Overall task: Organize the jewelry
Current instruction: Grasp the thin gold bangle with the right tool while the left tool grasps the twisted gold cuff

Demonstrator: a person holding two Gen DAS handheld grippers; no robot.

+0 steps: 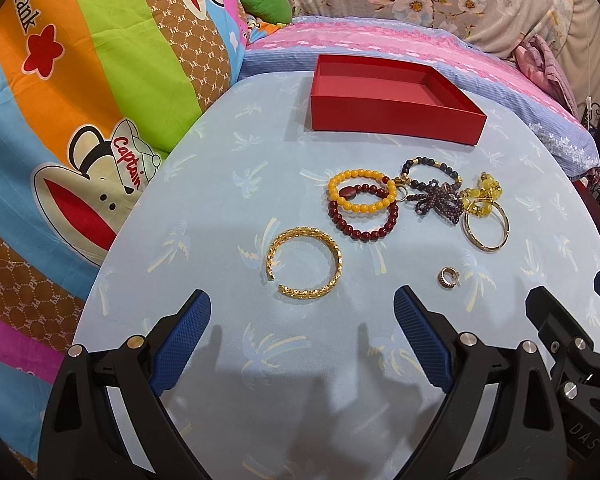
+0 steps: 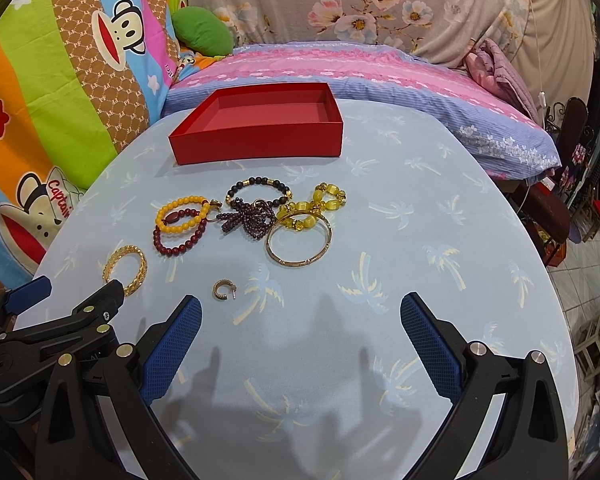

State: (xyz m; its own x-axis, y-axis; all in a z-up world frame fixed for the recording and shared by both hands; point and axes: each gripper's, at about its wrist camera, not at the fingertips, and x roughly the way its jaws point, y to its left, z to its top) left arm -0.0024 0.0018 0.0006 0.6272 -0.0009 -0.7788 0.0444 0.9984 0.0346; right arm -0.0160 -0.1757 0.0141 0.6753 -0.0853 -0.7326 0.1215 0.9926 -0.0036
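A: Where does the jewelry sit?

B: On the round table (image 1: 220, 184) with the pale blue palm-print cloth. A red box (image 1: 396, 112) stands open at the far side, nothing in it. Nearer lies a tangle: a yellow bead bracelet (image 1: 360, 192) overlapping a dark red bead bracelet (image 1: 364, 220), then a black bead bracelet (image 1: 432, 172), a purple bead strand (image 1: 436, 200), a pale yellow bead bracelet (image 1: 482, 192) and a plain gold bangle (image 1: 486, 228) on the right.

A: And nearer than that?

B: A gold open cuff (image 1: 302, 264) lies apart on the left, a small earring (image 1: 446, 277) to its right.

A: The grippers?

B: The left gripper (image 1: 302, 308) hovers with jaws wide apart, the cuff just beyond its fingertips. The right gripper (image 2: 300, 312) is also spread wide, holding nothing, the earring just past its left finger.
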